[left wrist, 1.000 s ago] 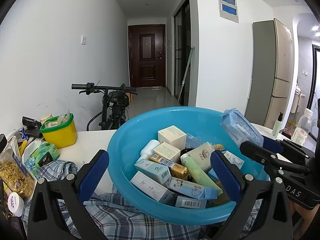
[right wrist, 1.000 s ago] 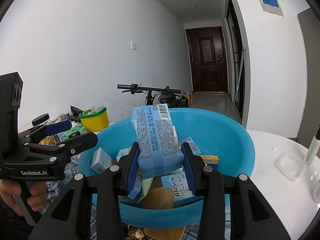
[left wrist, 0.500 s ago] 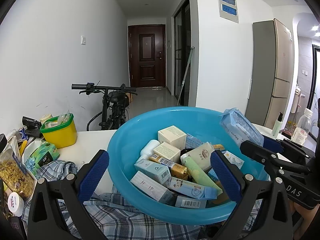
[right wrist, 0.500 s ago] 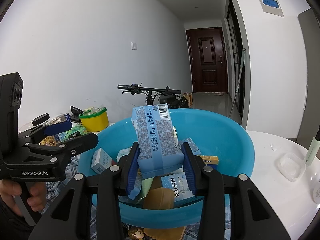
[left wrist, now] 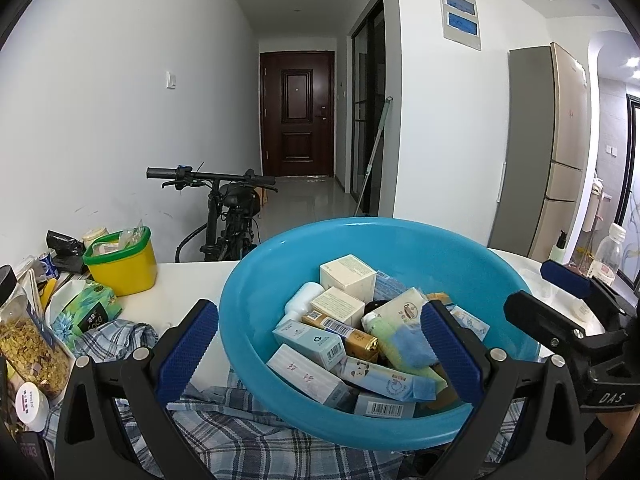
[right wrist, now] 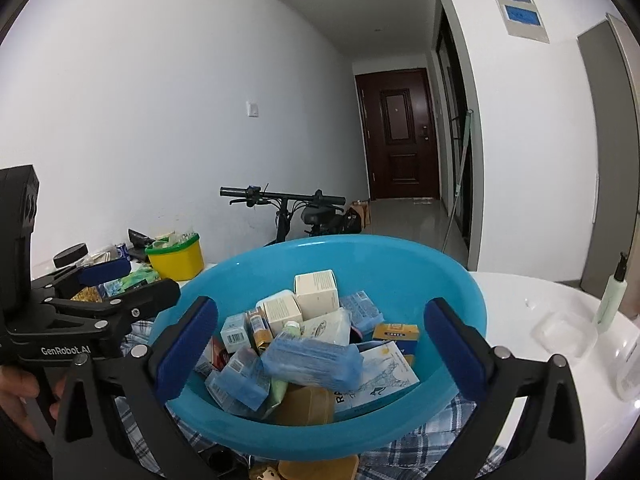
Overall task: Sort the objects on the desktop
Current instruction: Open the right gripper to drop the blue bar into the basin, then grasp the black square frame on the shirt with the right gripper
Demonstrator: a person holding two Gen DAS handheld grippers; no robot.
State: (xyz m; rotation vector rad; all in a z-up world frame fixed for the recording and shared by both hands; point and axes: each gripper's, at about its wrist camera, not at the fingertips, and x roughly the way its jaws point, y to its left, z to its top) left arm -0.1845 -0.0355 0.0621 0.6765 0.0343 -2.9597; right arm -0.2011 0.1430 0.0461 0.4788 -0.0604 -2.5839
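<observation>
On the white table (right wrist: 516, 300), over a checked cloth (left wrist: 256, 446), sits the blue basin (right wrist: 400, 256), filled with small boxes and packets. A blue wrapped pack (right wrist: 312, 358) lies flat on top of the heap, tilted slightly, resting on a light blue carton (right wrist: 238, 380) and a printed leaflet box (right wrist: 380, 372). Behind it stand two cream boxes (right wrist: 316, 290) and a gold-topped tube (right wrist: 260, 330).

The right gripper (right wrist: 320, 354) hangs over the near rim with its jaws opening to their widest; the blue pack lies in the gap between the pads, but neither pad touches it. The left gripper (left wrist: 318, 354) is likewise spread wide over the basin from the other side, its pads clear of the boxes below.

To the left of the basin stands a yellow tub (left wrist: 122, 266) with a green rim, a green tissue pack (left wrist: 86, 314) and a jar of dried flakes (left wrist: 26, 344). On the right lie a clear lidded tray (right wrist: 566, 332) and a pale green pump bottle (right wrist: 612, 292). A bicycle (left wrist: 228, 208) leans beyond the table.
</observation>
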